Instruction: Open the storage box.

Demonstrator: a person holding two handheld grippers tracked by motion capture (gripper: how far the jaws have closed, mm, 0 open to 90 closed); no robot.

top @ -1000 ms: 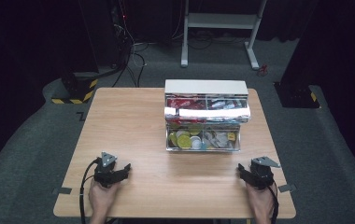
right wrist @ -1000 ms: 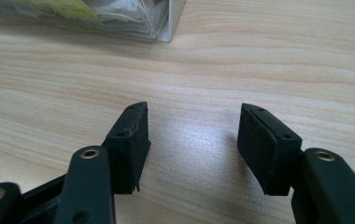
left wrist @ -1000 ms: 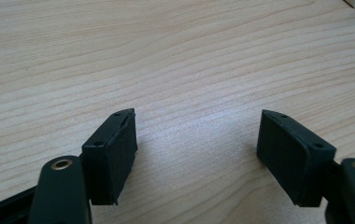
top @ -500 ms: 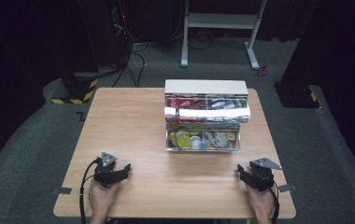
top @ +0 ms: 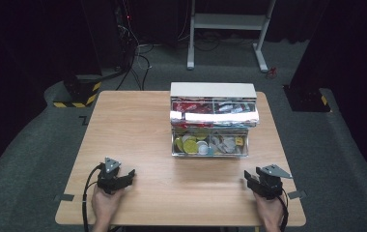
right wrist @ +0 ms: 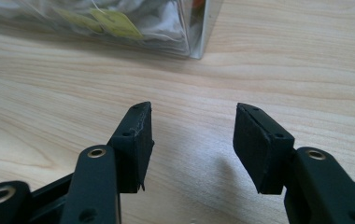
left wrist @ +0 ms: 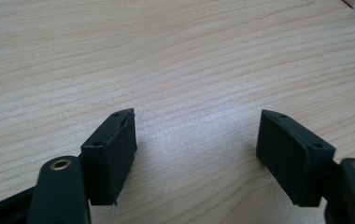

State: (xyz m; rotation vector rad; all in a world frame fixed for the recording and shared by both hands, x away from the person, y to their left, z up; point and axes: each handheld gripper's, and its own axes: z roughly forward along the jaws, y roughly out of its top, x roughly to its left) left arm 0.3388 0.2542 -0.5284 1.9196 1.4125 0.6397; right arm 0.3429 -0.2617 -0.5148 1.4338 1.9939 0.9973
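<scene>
Both hands rest at the near edge of the table. The left gripper gapes wide on nothing; the right gripper has just been narrowing, jaws apart, nothing between them. No grasp has begun, it seems. Ahead stands the clear organizer box, lid raised, path unobstructed; the next move likely calls for reaching forward.

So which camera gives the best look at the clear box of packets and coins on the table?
The high view: it takes in the whole clear box, both tiers and the white lid. The right gripper view catches just a lower corner beyond the right gripper, whose jaws have been closing on nothing. The left gripper view catches a sliver at its top right edge.
</scene>
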